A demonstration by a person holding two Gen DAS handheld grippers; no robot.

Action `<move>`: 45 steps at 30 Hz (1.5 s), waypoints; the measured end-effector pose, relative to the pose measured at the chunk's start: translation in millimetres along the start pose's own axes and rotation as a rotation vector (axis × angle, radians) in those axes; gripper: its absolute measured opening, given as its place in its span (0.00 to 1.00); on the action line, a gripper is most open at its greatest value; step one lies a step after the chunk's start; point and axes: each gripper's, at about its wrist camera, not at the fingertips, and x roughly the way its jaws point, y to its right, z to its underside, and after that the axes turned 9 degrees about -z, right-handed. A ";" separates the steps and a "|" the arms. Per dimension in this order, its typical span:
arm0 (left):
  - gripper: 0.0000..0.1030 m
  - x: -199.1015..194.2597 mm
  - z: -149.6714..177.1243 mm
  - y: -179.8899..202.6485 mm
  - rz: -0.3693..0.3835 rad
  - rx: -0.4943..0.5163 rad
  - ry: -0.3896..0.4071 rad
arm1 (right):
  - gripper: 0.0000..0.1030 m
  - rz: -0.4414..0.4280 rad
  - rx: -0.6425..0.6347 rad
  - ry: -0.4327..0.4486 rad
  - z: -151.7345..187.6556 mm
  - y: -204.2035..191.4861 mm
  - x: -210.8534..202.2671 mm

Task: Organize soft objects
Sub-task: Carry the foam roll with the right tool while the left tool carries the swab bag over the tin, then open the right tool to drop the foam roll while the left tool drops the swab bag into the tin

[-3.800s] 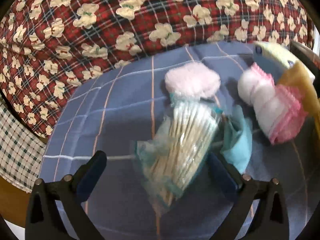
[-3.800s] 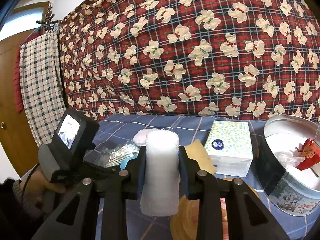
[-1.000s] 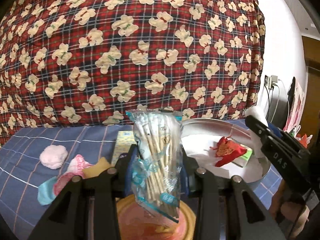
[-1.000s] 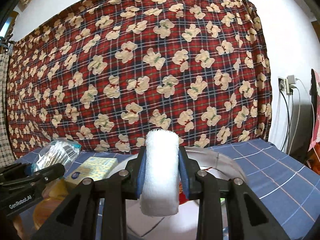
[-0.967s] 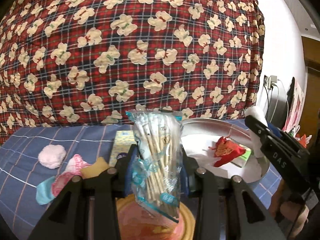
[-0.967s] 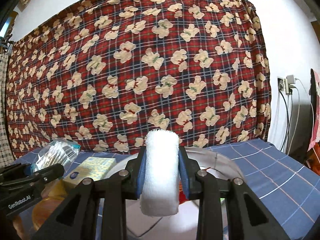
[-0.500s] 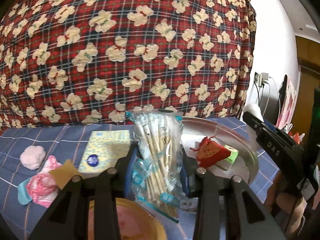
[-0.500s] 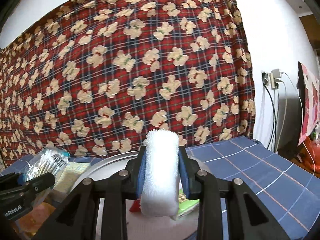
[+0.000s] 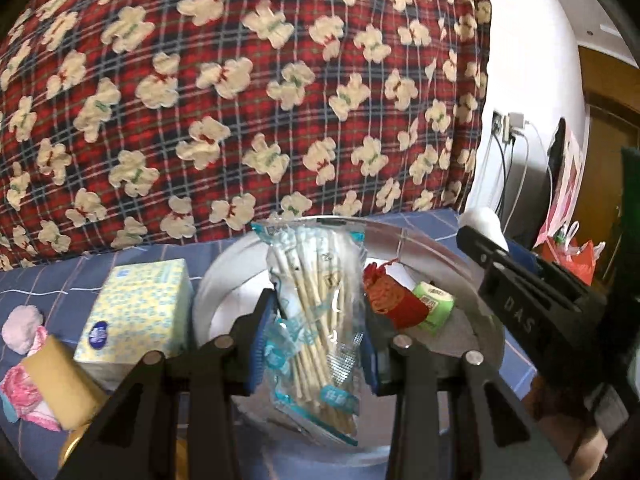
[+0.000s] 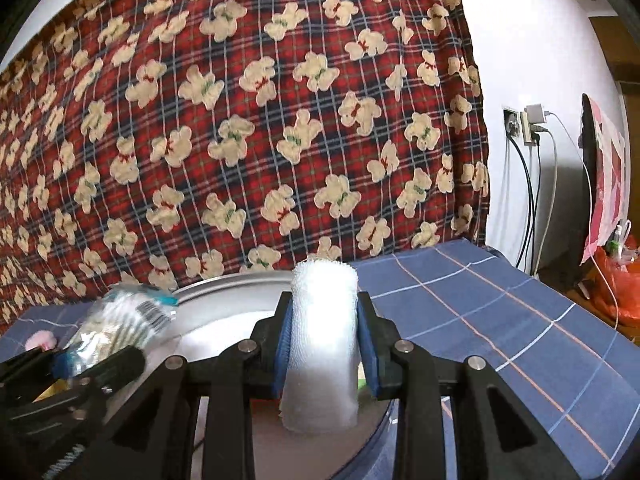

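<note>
Left wrist view is showing the left gripper (image 9: 316, 340) clenched on a swab bag (image 9: 316, 316); the bag is standing upright between the blue pads, hanging over the near part of a round tin (image 9: 460, 256); inside the tin a red pouch (image 9: 394, 300) and a green pack (image 9: 434, 306) are lying side by side, touching; left of the tin a tissue box (image 9: 138, 312) is sitting on the blue cloth (image 9: 48, 280); further left a pink puff (image 9: 22, 328), a pink-white bundle (image 9: 24, 396) and a tan block (image 9: 68, 388) are waiting outside the tin; at the right edge the right gripper (image 9: 486, 240) is reaching in from the side, a white tip showing at its end.

Right wrist view is showing the right gripper (image 10: 324, 350) grasping a gauze roll (image 10: 322, 344); the roll is standing upright between the pads, its lower end hanging over the tin (image 10: 240, 280) near the rim; the left gripper (image 10: 100, 360) is entering from the left with the swab bag (image 10: 128, 320) lying over the tin's far side; the pink puff (image 10: 40, 340) is peeping out behind it.

By my reading, the sorting is partway along: two items are already resting in the tin, two more are being carried over it and are not yet let go; the puff, bundle, block and tissue box are remaining on the cloth, so several trips are likely left.
</note>
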 end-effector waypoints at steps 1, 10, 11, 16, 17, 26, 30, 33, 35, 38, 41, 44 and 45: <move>0.36 4.5 -0.5 3.6 -0.005 0.006 -0.009 | 0.32 0.002 0.000 -0.011 0.8 0.0 1.8; 0.36 20.8 3.8 13.0 -0.009 0.026 -0.042 | 0.32 0.015 -0.005 -0.095 8.3 -1.5 15.5; 0.36 21.4 4.0 13.1 -0.010 0.026 -0.043 | 0.32 0.012 -0.006 -0.102 9.0 -2.0 16.0; 0.36 26.5 5.9 12.9 -0.027 0.032 -0.054 | 0.32 -0.006 -0.020 -0.136 11.5 -6.1 18.6; 0.36 27.9 5.9 12.3 -0.032 0.031 -0.058 | 0.32 -0.006 -0.025 -0.137 11.7 -7.0 18.6; 0.36 43.8 7.9 7.5 -0.064 0.024 -0.116 | 0.32 -0.029 -0.028 -0.166 13.9 -10.2 21.7; 0.37 46.2 8.5 7.8 -0.066 0.028 -0.121 | 0.32 -0.054 -0.037 -0.188 15.4 -14.2 23.2; 0.46 48.3 8.8 7.7 -0.069 0.031 -0.131 | 0.33 -0.082 -0.033 -0.216 17.8 -16.4 24.8; 0.60 47.5 9.1 7.7 -0.069 0.029 -0.127 | 0.33 -0.065 -0.046 -0.202 17.4 -18.2 22.1; 0.91 42.0 7.1 5.5 -0.106 0.024 -0.103 | 0.33 -0.060 -0.026 -0.136 12.1 -13.5 11.8; 1.00 29.4 2.7 -1.4 -0.164 -0.019 -0.045 | 0.60 -0.085 0.058 -0.034 4.3 0.0 -3.9; 1.00 11.5 -2.3 -8.6 -0.163 -0.062 0.043 | 0.85 -0.071 0.134 0.087 0.4 13.0 -20.7; 1.00 7.0 -3.5 -11.1 -0.147 -0.073 0.058 | 0.85 -0.081 0.156 0.119 -0.2 15.7 -25.6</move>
